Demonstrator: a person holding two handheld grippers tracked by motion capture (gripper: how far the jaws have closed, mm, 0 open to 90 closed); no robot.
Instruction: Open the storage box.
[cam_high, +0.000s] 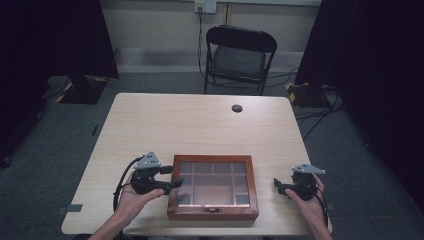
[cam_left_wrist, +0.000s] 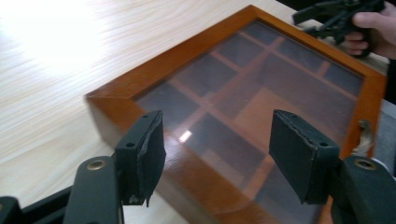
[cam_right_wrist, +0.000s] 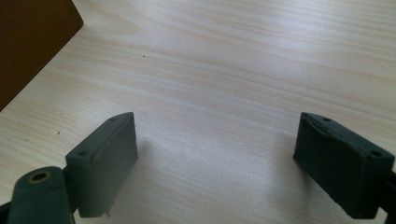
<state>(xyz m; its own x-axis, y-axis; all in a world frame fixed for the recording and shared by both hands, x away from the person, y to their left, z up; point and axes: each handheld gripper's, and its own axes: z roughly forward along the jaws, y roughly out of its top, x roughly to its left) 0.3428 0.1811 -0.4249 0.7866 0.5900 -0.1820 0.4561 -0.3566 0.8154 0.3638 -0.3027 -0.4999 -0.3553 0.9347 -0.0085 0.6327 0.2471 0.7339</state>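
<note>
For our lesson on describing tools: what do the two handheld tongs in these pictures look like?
Both the left tongs and the right tongs are black, each topped by a grey three-cornered plate. A black cable trails from the left one. Their flat jaws are dark padded blocks on black arms with brass-coloured rivets.

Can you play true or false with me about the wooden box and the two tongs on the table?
1. The wooden box has a see-through lid with little compartments under it. True.
2. The left tongs are squeezed tight on a ball. False: they are open, with their tips at the box's left edge and nothing pinched.
3. The right tongs are touching the box. False: they sit apart from it, over bare table to its right.
4. The box lid is standing wide open. False: it lies flat and closed.
5. A black chair stands behind the table. True.
</note>
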